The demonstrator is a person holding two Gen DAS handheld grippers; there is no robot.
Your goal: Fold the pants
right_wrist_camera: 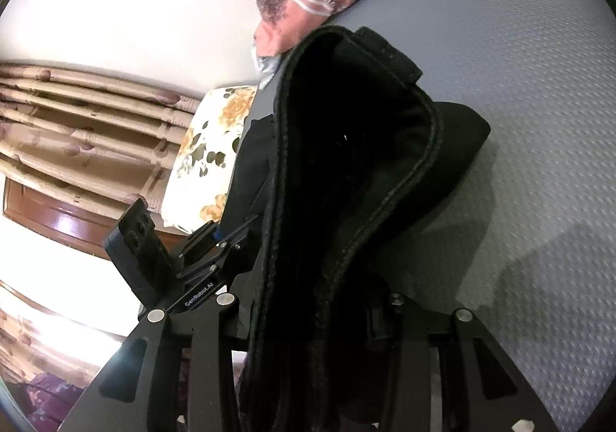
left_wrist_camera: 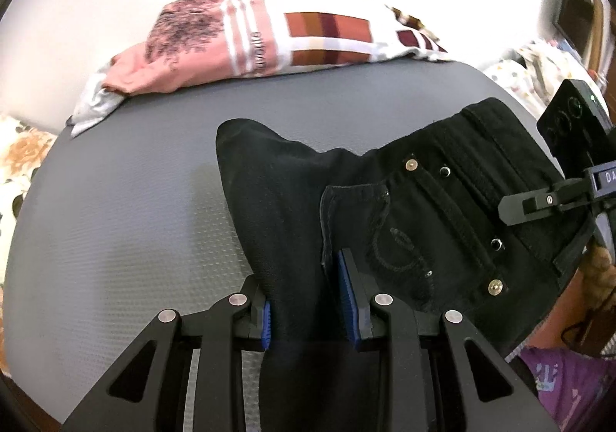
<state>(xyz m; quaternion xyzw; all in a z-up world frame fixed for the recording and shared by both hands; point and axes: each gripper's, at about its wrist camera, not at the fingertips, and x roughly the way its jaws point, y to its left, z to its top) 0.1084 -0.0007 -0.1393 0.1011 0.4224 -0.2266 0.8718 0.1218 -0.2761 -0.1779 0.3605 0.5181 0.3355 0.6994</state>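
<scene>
Grey mat [left_wrist_camera: 134, 201] — pink clothes pile [left_wrist_camera: 246, 35] beyond pants [left_wrist_camera: 423, 216]

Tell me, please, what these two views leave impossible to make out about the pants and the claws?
- Right claw, right wrist view: pads and grip point buried under black pants.
- Pants legs, left wrist view: cut off by the bottom edge behind the left claw.
- Right claw tips, left wrist view: hidden behind the waistband.
</scene>
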